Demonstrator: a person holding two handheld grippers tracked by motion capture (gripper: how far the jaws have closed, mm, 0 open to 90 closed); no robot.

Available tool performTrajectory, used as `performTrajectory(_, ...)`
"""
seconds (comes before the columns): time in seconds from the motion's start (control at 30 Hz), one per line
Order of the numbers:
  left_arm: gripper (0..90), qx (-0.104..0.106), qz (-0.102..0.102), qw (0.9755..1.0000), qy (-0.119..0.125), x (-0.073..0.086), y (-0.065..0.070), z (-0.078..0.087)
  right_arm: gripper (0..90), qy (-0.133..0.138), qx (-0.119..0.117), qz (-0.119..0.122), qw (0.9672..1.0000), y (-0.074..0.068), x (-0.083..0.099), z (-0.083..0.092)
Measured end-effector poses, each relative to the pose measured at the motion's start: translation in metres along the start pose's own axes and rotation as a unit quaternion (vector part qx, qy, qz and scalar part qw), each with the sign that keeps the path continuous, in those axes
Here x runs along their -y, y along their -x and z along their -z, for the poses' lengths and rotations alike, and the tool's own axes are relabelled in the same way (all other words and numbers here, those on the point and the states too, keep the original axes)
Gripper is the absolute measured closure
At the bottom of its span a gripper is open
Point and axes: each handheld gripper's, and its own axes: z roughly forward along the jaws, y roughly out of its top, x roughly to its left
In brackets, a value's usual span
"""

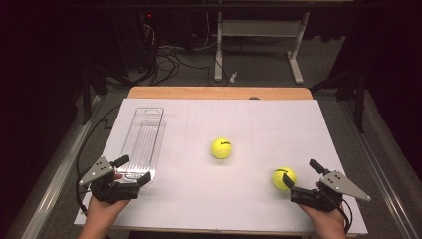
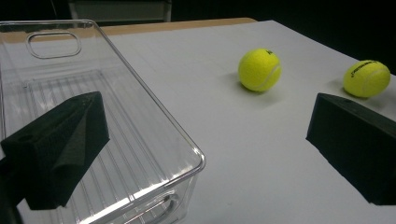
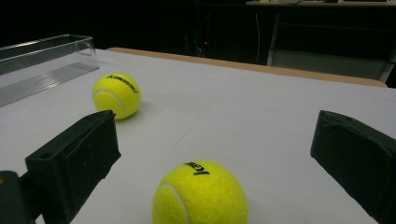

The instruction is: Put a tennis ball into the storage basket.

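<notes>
Between open right tongs (image 3: pixel 212 154), fuzzy round tennis ball (image 3: pixel 200 193)

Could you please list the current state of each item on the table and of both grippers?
Clear bin: upright, empty.
Middle tennis ball: loose on the table.
Right tennis ball: on the table, just ahead of the right gripper.
Left gripper: open, at the bin's near end.
Right gripper: open, holding nothing.
</notes>
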Motion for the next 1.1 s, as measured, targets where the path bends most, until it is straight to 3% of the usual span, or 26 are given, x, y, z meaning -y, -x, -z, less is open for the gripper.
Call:
performTrajectory(0.23, 0.4, -0.007, 0.003, 1.0, 0.002, -0.001, -0.001, 0.003, 1.8, -0.002, -0.002, 0.001, 1.0, 0.0, 0.0, -0.001)
performTrajectory(0.43, 0.8, -0.001, 0.003, 0.9999, 0.011, -0.003, -0.002, 0.008, 1.8, -0.007, -0.004, 0.002, 1.0, -0.001, 0.001, -0.002)
performTrajectory(0.63, 0.8, -0.013, 0.001, 0.9999, 0.008, -0.003, -0.006, 0.013, 1.7, -0.004, -0.002, 0.007, 1.0, -0.001, 0.001, -0.002)
performTrajectory(1.1, 0.8, -0.053, 0.014, 0.9981, 0.027, -0.003, -0.018, 0.031, 1.7, -0.007, -0.002, 0.011, 0.9999, 0.0, 0.003, -0.003)
